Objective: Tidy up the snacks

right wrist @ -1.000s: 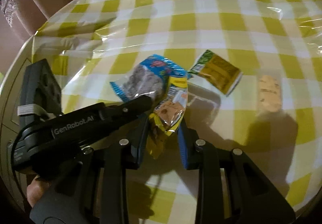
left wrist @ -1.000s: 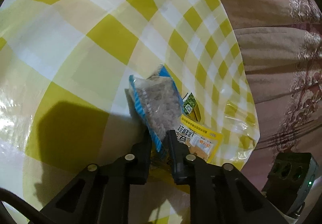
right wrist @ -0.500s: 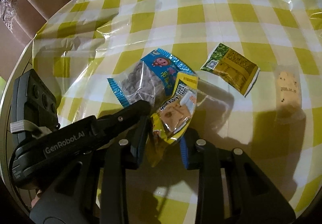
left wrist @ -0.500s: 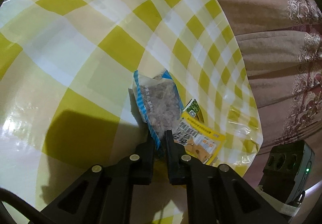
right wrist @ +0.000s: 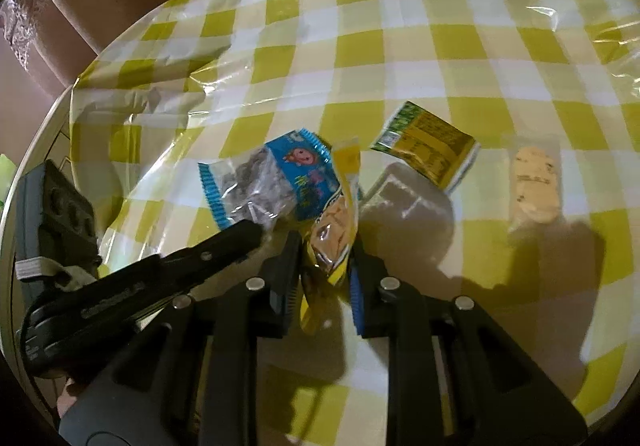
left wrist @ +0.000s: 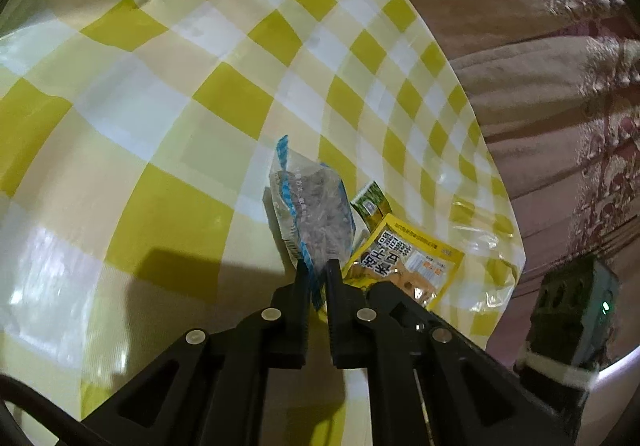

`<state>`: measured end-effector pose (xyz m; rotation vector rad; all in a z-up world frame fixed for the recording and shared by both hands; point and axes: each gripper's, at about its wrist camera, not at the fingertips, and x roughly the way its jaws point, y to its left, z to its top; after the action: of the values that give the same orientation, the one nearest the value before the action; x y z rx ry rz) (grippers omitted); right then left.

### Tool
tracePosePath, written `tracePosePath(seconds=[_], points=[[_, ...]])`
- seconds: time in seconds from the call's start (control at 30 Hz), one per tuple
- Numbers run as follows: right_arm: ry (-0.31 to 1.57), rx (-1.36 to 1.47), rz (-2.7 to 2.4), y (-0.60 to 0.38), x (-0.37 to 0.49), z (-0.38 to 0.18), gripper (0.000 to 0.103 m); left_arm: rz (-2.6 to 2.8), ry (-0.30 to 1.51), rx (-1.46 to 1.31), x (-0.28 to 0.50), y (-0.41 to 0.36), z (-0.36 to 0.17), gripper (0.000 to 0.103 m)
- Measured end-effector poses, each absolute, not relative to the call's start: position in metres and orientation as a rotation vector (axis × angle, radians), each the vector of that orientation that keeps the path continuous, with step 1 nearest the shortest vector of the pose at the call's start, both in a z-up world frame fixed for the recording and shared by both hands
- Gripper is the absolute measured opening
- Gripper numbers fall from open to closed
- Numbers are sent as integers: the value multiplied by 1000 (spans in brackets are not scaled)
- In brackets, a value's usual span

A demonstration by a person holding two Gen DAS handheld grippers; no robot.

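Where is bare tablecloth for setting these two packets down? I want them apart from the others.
Free: the checked tablecloth beyond the green-and-yellow packet, and the wide stretch left of the blue packet. Crowded: around the yellow packet and clear cracker packet.

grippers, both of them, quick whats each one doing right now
Left gripper: shut on the blue snack packet.
Right gripper: jaws closing on the yellow snack packet.

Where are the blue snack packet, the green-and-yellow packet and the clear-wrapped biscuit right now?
blue snack packet (right wrist: 304, 169): right wrist view, on its printed blue panel.
green-and-yellow packet (right wrist: 430, 147): right wrist view, middle of its yellow face.
clear-wrapped biscuit (right wrist: 534, 185): right wrist view, on the pale biscuit inside.
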<state>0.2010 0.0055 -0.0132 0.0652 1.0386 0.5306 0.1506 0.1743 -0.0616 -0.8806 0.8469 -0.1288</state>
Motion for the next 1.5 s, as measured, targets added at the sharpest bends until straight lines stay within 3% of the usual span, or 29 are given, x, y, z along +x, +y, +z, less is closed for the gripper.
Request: tracePosePath(seconds=[0.63, 0.7, 0.77, 0.87, 1.13, 1.33, 1.43, 1.5], points=[[1017, 34, 551, -17, 201, -10, 24, -155, 861, -730, 113, 146, -35, 6], [1015, 24, 566, -14, 201, -10, 24, -136, 868, -713, 117, 146, -33, 10], [1027, 14, 578, -10, 203, -13, 24, -128, 876, -714, 121, 148, -35, 29], [1044, -3, 590, -5, 204, -19, 24, -123, 898, -730, 132, 152, -42, 48], [1070, -22, 582, -2, 213, -29, 22, -111, 890, -889, 162, 173, -62, 53], [1101, -1, 569, -5, 227, -41, 21, -60, 889, -778, 180, 172, -60, 55], [1093, -4, 569, -4, 231, -42, 21, -24, 865, -733, 183, 178, -56, 65], [1094, 6, 571, -6, 233, -43, 21, -54, 862, -745, 188, 182, -59, 65]])
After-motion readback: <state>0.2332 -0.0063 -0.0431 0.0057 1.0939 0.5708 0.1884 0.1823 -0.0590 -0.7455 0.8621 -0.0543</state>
